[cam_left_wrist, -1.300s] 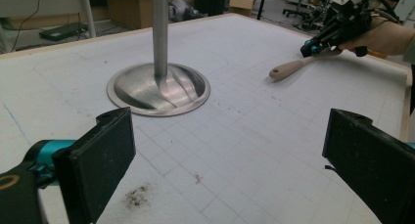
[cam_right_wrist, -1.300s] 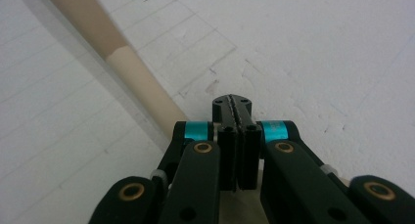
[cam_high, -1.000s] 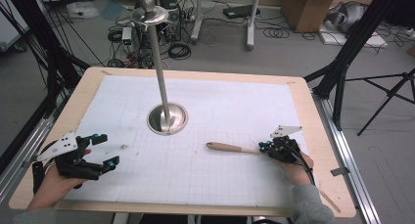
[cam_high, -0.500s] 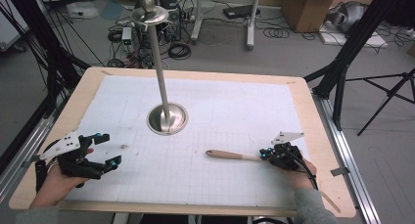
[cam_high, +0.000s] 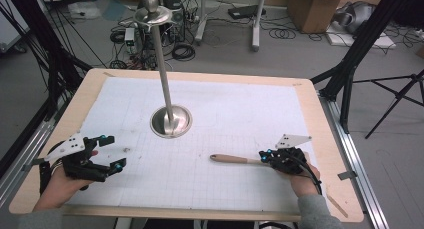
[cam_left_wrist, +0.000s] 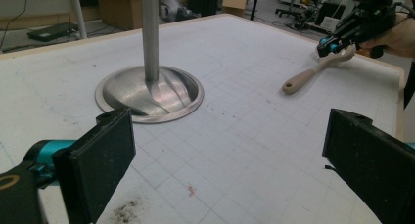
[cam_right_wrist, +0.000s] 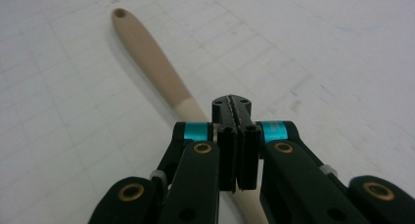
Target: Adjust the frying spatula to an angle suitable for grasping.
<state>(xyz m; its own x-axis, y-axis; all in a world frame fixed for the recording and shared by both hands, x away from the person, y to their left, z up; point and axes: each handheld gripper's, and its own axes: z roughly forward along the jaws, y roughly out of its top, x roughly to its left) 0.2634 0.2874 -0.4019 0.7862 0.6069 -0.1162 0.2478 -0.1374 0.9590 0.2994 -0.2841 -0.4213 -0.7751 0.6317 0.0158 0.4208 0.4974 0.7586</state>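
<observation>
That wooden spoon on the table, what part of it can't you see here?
- Spoon, high view: its far end lies under the right gripper.
- Right gripper view: the shut jaws cover that end; only the handle shows.
- Left gripper view: the end by the right gripper is too small to make out.

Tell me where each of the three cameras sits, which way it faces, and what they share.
High view: above the person's side of the table, looking forward and down; both hands, the left gripper and the right gripper show.
Left gripper view: rides the left gripper, looks across the table at the metal stand; its own open jaws show.
Right gripper view: rides the right gripper, looks along the wooden handle; its jaws stand shut over it.
Shared: all three show the wooden handle.
</observation>
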